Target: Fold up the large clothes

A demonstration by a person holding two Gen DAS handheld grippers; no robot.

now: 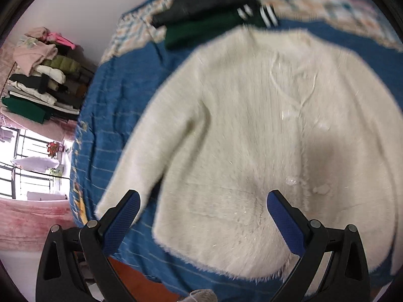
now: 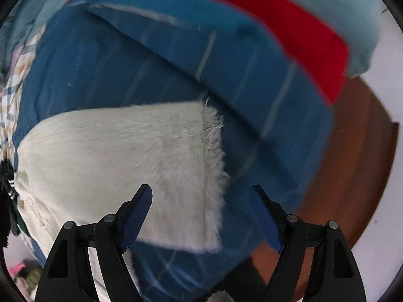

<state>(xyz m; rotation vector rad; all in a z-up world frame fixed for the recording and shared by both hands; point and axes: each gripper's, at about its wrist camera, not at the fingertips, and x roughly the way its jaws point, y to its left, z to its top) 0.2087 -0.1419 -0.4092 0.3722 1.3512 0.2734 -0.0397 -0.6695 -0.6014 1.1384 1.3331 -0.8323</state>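
Blue-padded jaws on both sides stand wide apart, holding nothing. My left gripper (image 1: 202,202) hovers over the hem corner of the cream fuzzy sweater (image 1: 264,130), which lies flat, front up, on the blue bedspread (image 1: 121,105). My right gripper (image 2: 201,197) hangs above the sleeve cuff (image 2: 211,166), cuff edge between the pads.

Judgement: sleeve fold-in is the step. Pile is thick and slippery, so bite deep past the fringe and pinch both layers, not fluff. Lift low and carry the sleeve across the chest; the left pins the hem so the body doesn't drag.

Farther off: dark folded clothes (image 1: 211,12) near the collar, a stacked pile (image 1: 42,80) beyond the bed. Both views are motion-blurred.
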